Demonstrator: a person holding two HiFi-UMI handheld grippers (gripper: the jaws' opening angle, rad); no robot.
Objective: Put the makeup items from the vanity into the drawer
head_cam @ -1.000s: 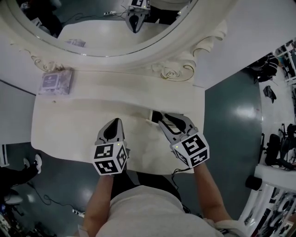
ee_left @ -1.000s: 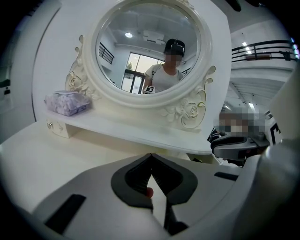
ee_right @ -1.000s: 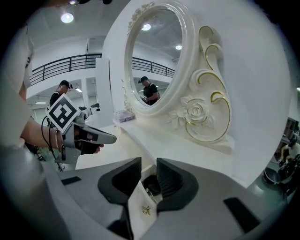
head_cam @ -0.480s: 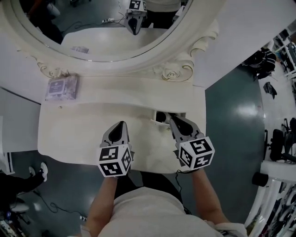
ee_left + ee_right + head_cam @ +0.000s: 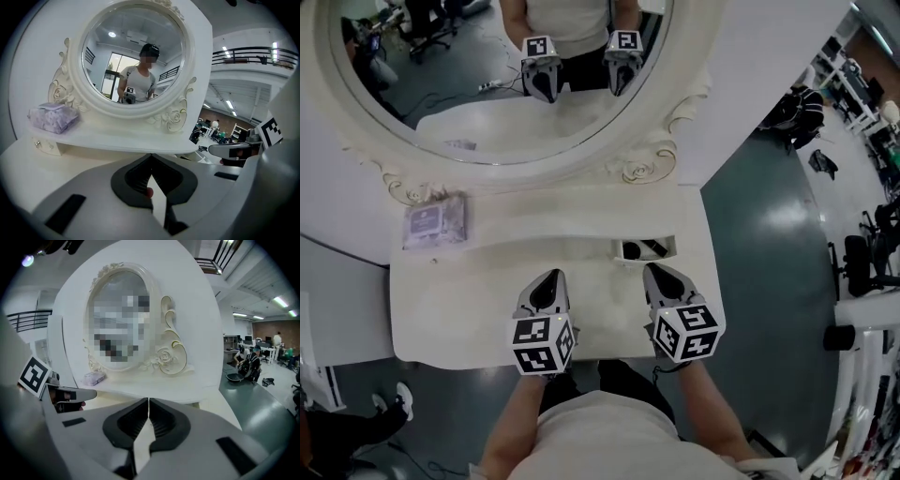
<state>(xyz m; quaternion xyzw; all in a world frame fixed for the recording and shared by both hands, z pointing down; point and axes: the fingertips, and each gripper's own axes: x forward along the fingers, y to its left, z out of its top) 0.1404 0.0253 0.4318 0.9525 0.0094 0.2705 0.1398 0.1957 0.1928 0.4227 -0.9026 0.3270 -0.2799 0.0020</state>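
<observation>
Over the counter [image 5: 459, 300] front, the left tool [image 5: 551, 277] is pinched shut. The right tool [image 5: 654, 274] has just been closing its jaws, now pad against pad. Just beyond it, the open drawer [image 5: 619, 250] holds dark items [image 5: 642, 249]. A lilac packet [image 5: 436, 222] lies far left, below the mirror [image 5: 506, 84].

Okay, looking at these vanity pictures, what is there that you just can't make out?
- Drawer contents: the head view shows only a narrow opening with dark shapes, too small to name. The gripper views do not show its inside.
- Print on the purple packet: too small and soft in every view.
- Mirror reflection in the right gripper view: covered by a mosaic patch.
</observation>
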